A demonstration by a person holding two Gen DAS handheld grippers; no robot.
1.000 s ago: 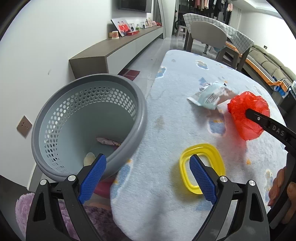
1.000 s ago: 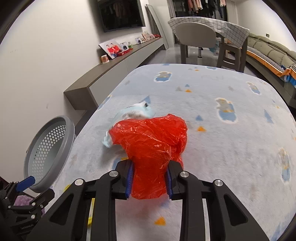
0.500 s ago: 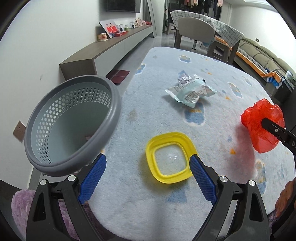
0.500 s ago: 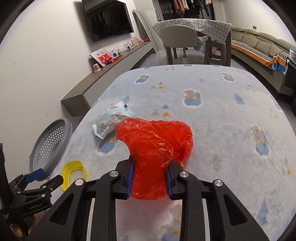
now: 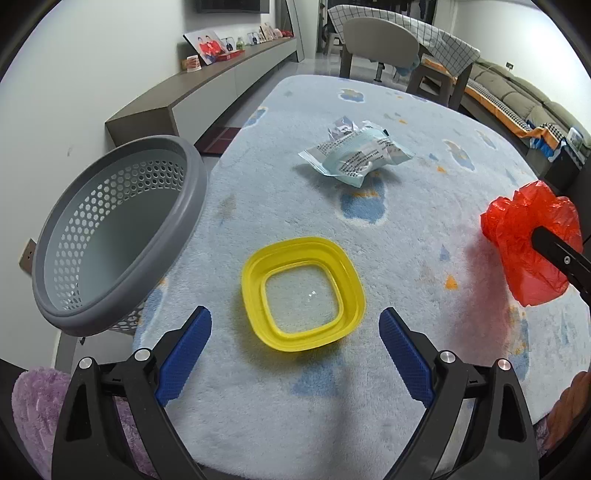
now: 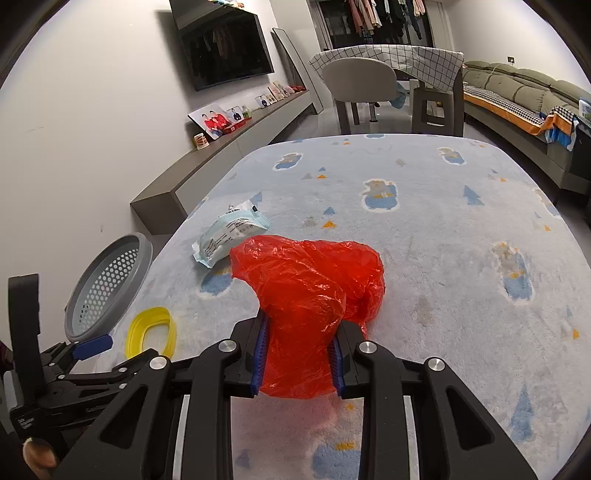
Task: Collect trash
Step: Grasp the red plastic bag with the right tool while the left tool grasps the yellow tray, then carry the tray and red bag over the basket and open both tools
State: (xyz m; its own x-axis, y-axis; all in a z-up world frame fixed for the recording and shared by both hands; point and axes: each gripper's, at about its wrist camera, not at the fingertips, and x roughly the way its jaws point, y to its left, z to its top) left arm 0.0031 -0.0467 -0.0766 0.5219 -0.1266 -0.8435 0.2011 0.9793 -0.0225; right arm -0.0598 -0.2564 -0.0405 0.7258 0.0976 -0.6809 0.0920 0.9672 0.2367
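A table [image 5: 424, 258] covered with a fluffy light-blue cloth is seen in a living room. The red bag [image 6: 310, 295] is pinched between the pads of the right gripper [image 6: 298, 360], above the cloth. The left gripper [image 5: 295, 354] is spread wide, just in front of the yellow lid [image 5: 301, 291]. A wrapper [image 5: 354, 155] lies further on the cloth. A grey basket [image 5: 110, 236] is seen at the left edge of the table.

A home, living/dining rm: wall TV [image 6: 225, 44], low cabinet [image 6: 236, 147] w/ family photos [image 6: 212, 120], sofa [image 6: 517, 92], dining chair [image 6: 360, 83], clothes hanging at back [image 6: 384, 14], fleecy kids-print cover on table [image 6: 443, 229].
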